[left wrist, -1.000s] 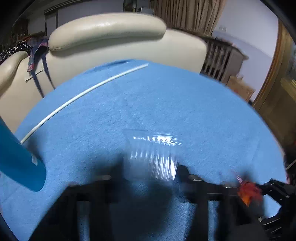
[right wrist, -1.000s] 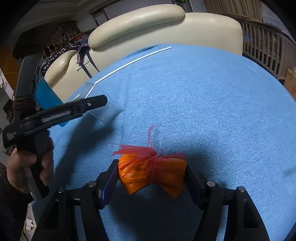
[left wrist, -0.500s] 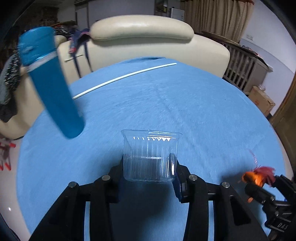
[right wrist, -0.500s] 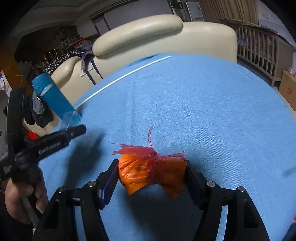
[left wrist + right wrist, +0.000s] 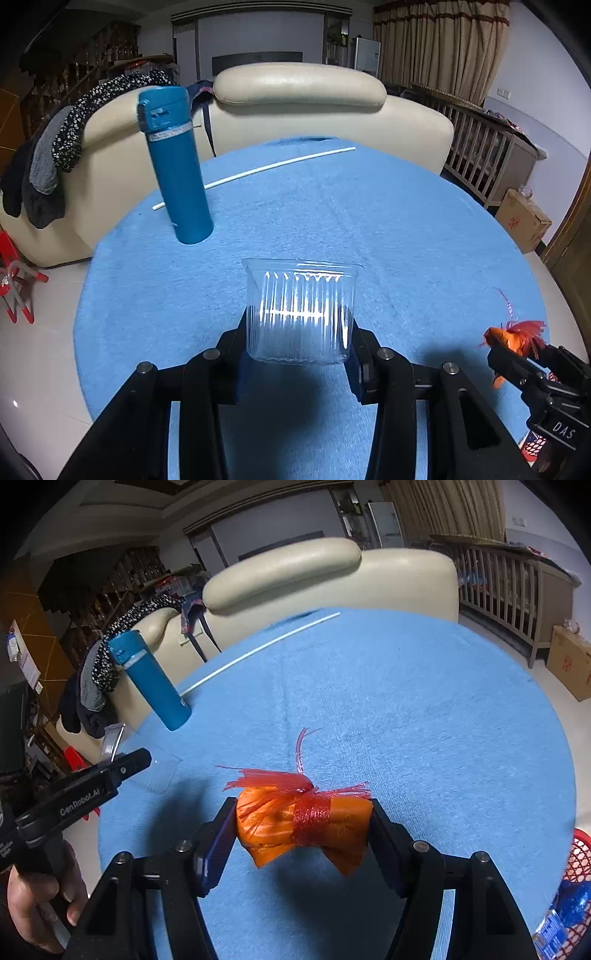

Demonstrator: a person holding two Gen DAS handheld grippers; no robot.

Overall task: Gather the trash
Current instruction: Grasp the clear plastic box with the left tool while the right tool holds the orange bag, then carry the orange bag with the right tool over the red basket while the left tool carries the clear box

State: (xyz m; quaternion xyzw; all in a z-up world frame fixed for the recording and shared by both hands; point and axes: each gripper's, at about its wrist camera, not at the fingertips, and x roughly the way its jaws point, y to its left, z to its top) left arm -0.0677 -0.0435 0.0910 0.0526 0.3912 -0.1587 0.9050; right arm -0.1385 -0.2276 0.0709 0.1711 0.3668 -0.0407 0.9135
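A clear ribbed plastic cup (image 5: 300, 314) is squeezed between the black fingers of my left gripper (image 5: 298, 349), which holds it above the round blue table (image 5: 406, 229). My right gripper (image 5: 303, 829) is shut on a crumpled orange wrapper tied with red plastic string (image 5: 304, 821), also lifted off the cloth. In the left wrist view that wrapper (image 5: 515, 336) and the right gripper's tip appear at the lower right. In the right wrist view the left gripper (image 5: 122, 768) comes in from the left, held by a hand (image 5: 40, 901).
A tall blue flask (image 5: 175, 166) stands at the table's far left, with a thin white stick (image 5: 258, 171) lying behind it. A cream sofa (image 5: 295, 96) draped with clothes lies beyond. A red mesh basket (image 5: 576, 864) holding trash sits low right, beside the table.
Both grippers have risen and drawn back from the table with their loads. The blue flask, close at the left edge before, now stands farther off and fully in view.
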